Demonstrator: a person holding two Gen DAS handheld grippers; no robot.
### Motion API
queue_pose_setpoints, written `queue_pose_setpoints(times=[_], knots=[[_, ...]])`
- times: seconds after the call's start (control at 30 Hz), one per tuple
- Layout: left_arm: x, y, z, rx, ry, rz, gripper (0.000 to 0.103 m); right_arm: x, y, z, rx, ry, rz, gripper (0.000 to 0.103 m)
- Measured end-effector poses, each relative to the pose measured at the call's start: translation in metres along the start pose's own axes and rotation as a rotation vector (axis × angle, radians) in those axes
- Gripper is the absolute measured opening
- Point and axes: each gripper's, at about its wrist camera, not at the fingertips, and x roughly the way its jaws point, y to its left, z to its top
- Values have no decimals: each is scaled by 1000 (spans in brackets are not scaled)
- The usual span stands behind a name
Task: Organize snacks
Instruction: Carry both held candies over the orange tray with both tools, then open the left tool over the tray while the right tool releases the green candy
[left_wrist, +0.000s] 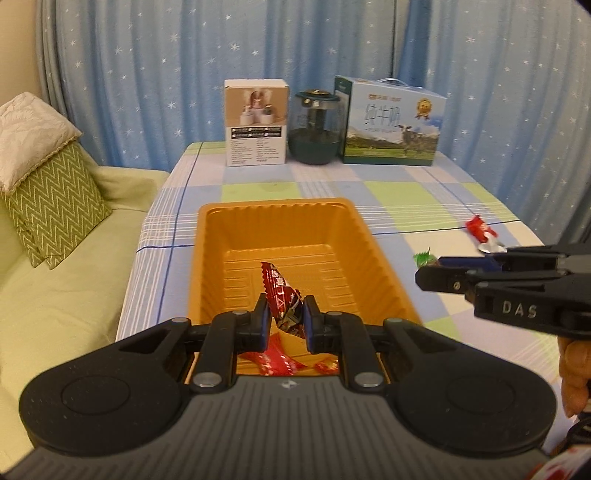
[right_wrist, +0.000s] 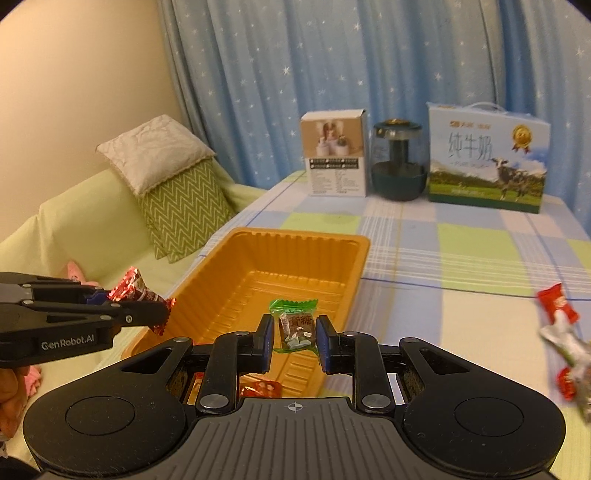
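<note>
In your left wrist view, your left gripper (left_wrist: 287, 320) is clamped on a dark red candy (left_wrist: 282, 299); the candy stands up between the pads, over the near end of the orange tray (left_wrist: 277, 214); the tray sits on the desk (left_wrist: 406, 192) with a checked cloth; on the tray floor, under the gripper, lie more red candies (left_wrist: 275, 360); at the right edge you see your right gripper (left_wrist: 434, 271) from the side, and a green wrapper (left_wrist: 423, 256) shows at its tip; beyond it, a red candy (left_wrist: 478, 227) lies on the desk, well apart from the tray; at the far side of the desk stand a white box (left_wrist: 255, 123), a dark green jar (left_wrist: 316, 127) and a milk carton (left_wrist: 391, 122) in one row; a sofa (left_wrist: 74, 295) with a green zigzag cushion (left_wrist: 51, 199) is on the left. In your right wrist view, your right gripper (right_wrist: 294, 334) is clamped on a candy with a green wrapper (right_wrist: 295, 321); it hangs over the near part of the orange tray (right_wrist: 303, 240); a red candy (right_wrist: 260, 387) lies in the tray below it; at the left, your left gripper (right_wrist: 159, 314) comes in from the side, closed on the dark red candy (right_wrist: 136, 290), just beside the left rim of the tray; on the right, loose candies (right_wrist: 557, 306) in red and silver wrappers lie on the desk (right_wrist: 461, 258), blurred; the white box (right_wrist: 334, 153), the jar (right_wrist: 397, 158) and the milk carton (right_wrist: 487, 158) stand at the back.
</note>
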Motion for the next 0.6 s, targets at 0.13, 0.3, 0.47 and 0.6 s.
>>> queue_pose_setpoints(times=[0.13, 0.3, 0.47, 0.6], knots=[[15, 7, -1, -7, 15, 13, 16, 18, 1, -2, 2, 17, 4, 25], [34, 11, -4, -17, 33, 11, 16, 37, 1, 0, -29, 39, 5, 25], [50, 14, -3, -28, 46, 17, 18, 49, -1, 0, -28, 49, 5, 25], [54, 17, -4, -46, 45, 20, 30, 52, -1, -1, -22, 58, 11, 25]])
